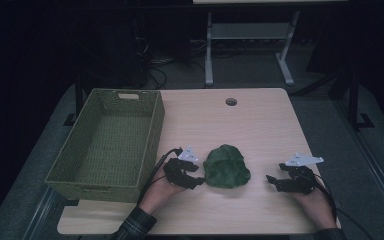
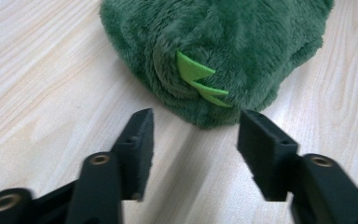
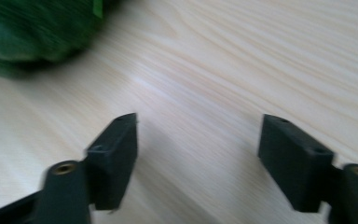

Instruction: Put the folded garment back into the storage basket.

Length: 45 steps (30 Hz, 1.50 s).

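Note:
A dark green plush toy (image 1: 226,167) lies on the light wooden table (image 1: 220,125) near its front edge. My left gripper (image 1: 198,178) rests just left of it, open, jaws empty and pointing at the toy. In the left gripper view the plush toy (image 2: 223,51) sits a little beyond the jaws, with light green felt spikes (image 2: 198,79) facing me, and nothing is between the left gripper (image 2: 196,140) fingertips. My right gripper (image 1: 271,181) lies to the toy's right, a gap away, open and empty. In the right gripper view the right gripper (image 3: 198,140) frames bare wood, the plush toy (image 3: 32,32) blurred at upper left.
A green woven basket (image 1: 111,142) stands on the left part of the table, beside my left hand, with nothing seen inside. A round cable hole (image 1: 231,101) sits near the table's far edge. Dark floor and a white desk frame (image 1: 250,45) lie beyond.

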### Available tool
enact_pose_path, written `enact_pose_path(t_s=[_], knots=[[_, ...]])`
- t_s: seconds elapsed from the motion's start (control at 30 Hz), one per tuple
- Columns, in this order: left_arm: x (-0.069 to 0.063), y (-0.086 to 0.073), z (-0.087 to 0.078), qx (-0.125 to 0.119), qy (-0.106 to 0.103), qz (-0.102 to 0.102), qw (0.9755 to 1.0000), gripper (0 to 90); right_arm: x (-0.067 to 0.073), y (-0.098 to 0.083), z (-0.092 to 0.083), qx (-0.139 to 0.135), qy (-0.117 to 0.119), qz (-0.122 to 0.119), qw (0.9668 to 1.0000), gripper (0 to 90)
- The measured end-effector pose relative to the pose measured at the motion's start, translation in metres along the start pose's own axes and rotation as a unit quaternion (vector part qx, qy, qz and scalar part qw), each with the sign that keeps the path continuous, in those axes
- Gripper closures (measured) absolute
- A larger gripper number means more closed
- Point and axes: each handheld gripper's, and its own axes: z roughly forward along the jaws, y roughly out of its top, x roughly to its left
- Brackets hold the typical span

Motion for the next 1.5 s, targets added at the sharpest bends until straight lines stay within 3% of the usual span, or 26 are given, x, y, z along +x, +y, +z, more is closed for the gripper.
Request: enact_pose_path(t_s=[0.07, 0.2, 0.43, 0.7, 0.83, 0.97, 1.23, 1.3, 1.37, 1.47, 1.5], knots=[[-0.001, 0.0, 0.0, -0.006, 0.001, -0.007, 1.0, 36.1, -0.003, -0.002, 0.002, -0.007, 0.003, 0.006, 1.0, 23.4], [-0.001, 0.003, -0.001, 0.005, 0.009, -0.004, 0.9999, 23.5, -0.003, -0.003, 0.003, -0.011, 0.002, 0.004, 0.9999, 21.4], [-0.004, 0.013, -0.004, 0.011, 0.012, 0.006, 0.9998, 14.7, -0.004, -0.002, 0.004, -0.005, -0.005, 0.013, 0.9999, 14.9], [-0.004, 0.031, -0.002, 0.02, 0.006, 0.02, 0.9996, 13.2, -0.003, -0.002, 0.004, -0.004, -0.006, 0.015, 0.9999, 14.5], [-0.002, 0.042, 0.002, 0.031, 0.0, 0.036, 0.9988, 12.8, -0.004, -0.002, 0.004, -0.004, -0.007, 0.014, 0.9999, 14.5], [-0.001, 0.05, 0.007, 0.031, -0.005, 0.038, 0.9988, 12.7, -0.003, -0.002, 0.004, -0.004, -0.007, 0.016, 0.9998, 14.6], [-0.002, 0.056, 0.028, 0.035, -0.022, 0.043, 0.9982, 12.7, -0.003, -0.002, 0.004, -0.004, -0.007, 0.016, 0.9998, 14.6], [-0.001, 0.057, 0.032, 0.046, -0.024, 0.056, 0.9971, 12.7, -0.003, -0.002, 0.004, -0.004, -0.008, 0.017, 0.9998, 14.6], [-0.002, 0.057, 0.038, 0.042, -0.023, 0.05, 0.9976, 12.7, -0.004, -0.002, 0.004, -0.004, -0.009, 0.016, 0.9998, 14.6], [-0.002, 0.057, 0.046, 0.055, -0.028, 0.057, 0.9965, 12.7, -0.004, -0.002, 0.004, -0.004, -0.009, 0.016, 0.9998, 14.6], [-0.004, 0.056, 0.05, 0.047, -0.029, 0.048, 0.9973, 12.7, -0.004, -0.002, 0.004, -0.004, -0.009, 0.016, 0.9998, 14.6]])
